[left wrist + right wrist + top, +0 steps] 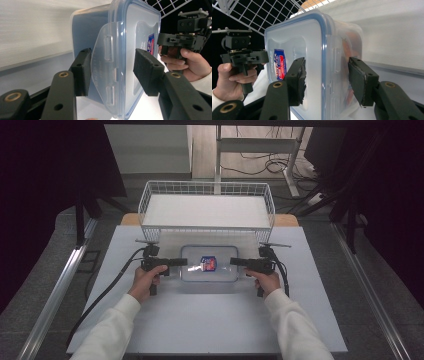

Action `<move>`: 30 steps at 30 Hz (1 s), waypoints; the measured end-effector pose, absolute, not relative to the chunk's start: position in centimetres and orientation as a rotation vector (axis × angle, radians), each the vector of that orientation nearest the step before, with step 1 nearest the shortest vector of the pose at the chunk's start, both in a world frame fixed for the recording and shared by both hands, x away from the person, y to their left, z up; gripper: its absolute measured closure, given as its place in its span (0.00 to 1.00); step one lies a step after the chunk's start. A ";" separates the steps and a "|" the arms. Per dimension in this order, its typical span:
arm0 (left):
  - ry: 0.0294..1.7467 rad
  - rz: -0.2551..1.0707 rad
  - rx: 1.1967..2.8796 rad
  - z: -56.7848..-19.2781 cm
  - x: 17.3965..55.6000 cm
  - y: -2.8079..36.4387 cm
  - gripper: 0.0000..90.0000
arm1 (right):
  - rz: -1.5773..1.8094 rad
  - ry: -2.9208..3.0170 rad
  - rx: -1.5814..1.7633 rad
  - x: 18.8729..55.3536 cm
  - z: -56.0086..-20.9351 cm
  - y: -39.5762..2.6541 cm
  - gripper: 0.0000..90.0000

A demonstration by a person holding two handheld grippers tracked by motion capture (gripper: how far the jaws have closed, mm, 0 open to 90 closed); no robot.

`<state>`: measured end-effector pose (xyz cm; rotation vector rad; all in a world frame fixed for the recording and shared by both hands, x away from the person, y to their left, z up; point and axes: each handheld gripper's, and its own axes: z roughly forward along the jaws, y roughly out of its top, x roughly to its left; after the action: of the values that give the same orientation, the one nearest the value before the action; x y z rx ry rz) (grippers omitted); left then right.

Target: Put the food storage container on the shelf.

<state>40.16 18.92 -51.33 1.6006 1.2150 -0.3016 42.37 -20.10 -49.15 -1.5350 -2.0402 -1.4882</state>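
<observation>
The box (209, 279) stands on the worktop (200, 320) right between the two tongs, lid on, each tongs set to one short end. From the left gripper view, the left tongs (182, 262) look pinched on the end of the box, one pad under the rim and one over the lid, with the clasp (107, 72) between them. The right tongs (234, 262) straddle the far clasp the same way, but I cannot tell whether both pads press. A thin gap seems to show at the pad beside the wall.

So I would judge the reach and the placing of both tongs done, and the carrying not yet begun. The basket (207, 183) beyond the tongs has nothing in it, and the box appears to sit flat. If the basket is where it goes, the lift and the setting down are all left.

Hard to make out: the writing on the sticker (208, 263) midway between the tongs; what is inside the box, just an orange blur through the wall; and whether the clasps are fully snapped down.
</observation>
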 end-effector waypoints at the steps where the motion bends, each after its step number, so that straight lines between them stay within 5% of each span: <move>1: 1.218 -0.303 1.594 -51.4 40.2 18.9 0.55 | -1.491 -2.038 -1.538 42.4 -49.2 -20.1 0.54; 21: 1.278 -0.336 1.501 -52.6 41.4 18.9 0.53 | -1.530 -1.928 -1.694 42.9 -50.1 -19.4 0.51; 30: 1.254 -0.175 1.577 -51.3 39.6 18.9 0.35 | -1.590 -2.039 -1.745 41.1 -48.5 -19.0 0.37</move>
<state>39.65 18.94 -51.29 1.5767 1.2538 -0.1749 41.10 -18.96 -48.51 -1.7451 -2.0394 -1.5899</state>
